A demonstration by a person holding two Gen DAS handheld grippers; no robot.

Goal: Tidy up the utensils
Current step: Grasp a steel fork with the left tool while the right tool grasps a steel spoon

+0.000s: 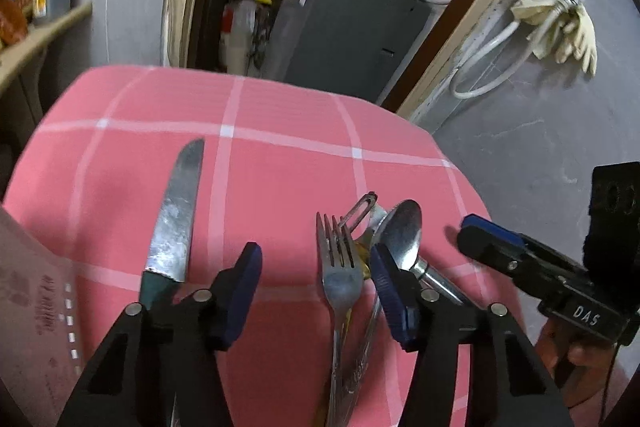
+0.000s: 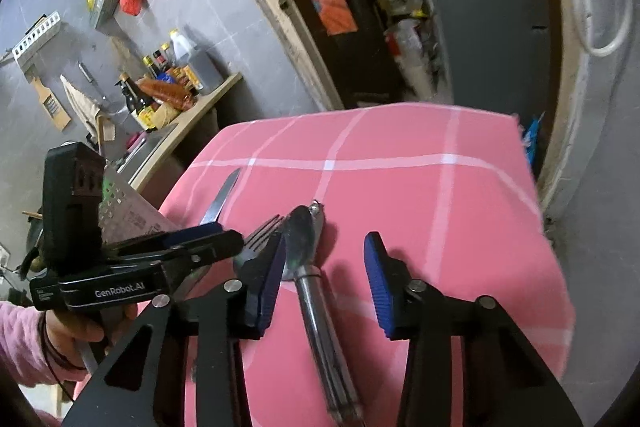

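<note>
Left wrist view: the left gripper (image 1: 316, 291) hangs over the pink checked cloth (image 1: 280, 155) covering the worktop, jaws spread wide with nothing between the pads. A kitchen knife (image 1: 174, 223) with a dark green handle lies on the cloth just outside the left finger, blade pointing away. A fork (image 1: 338, 267) lies between the fingers, close to the right pad, tines pointing away. Beside it a spoon (image 1: 402, 235) overlaps a peeler (image 1: 362, 209) in a small heap; the right pad partly hides the spoon's neck. The right gripper (image 1: 490, 239) shows at the right edge, seen side-on.

Judging by this, the step in hand is picking one utensil out of the heap. The fork is the easiest: centre the pads across its handle below the tines, lower until they nearly brush the cloth, and close squarely so the thin metal does not twist or drag the spoon along.

Right wrist view: the right gripper (image 2: 326, 287) is open too, straddling the spoon (image 2: 300, 239) and its shiny tubular handle, holding nothing. The fork (image 2: 256, 243) sits just outside its left pad; the knife (image 2: 222, 201) lies beyond. The left gripper (image 2: 208, 239) crosses in from the left.

No tray, holder or organiser appears in either view; a cardboard box (image 1: 28, 307) beside the cloth shows only its side, contents hidden.
</note>
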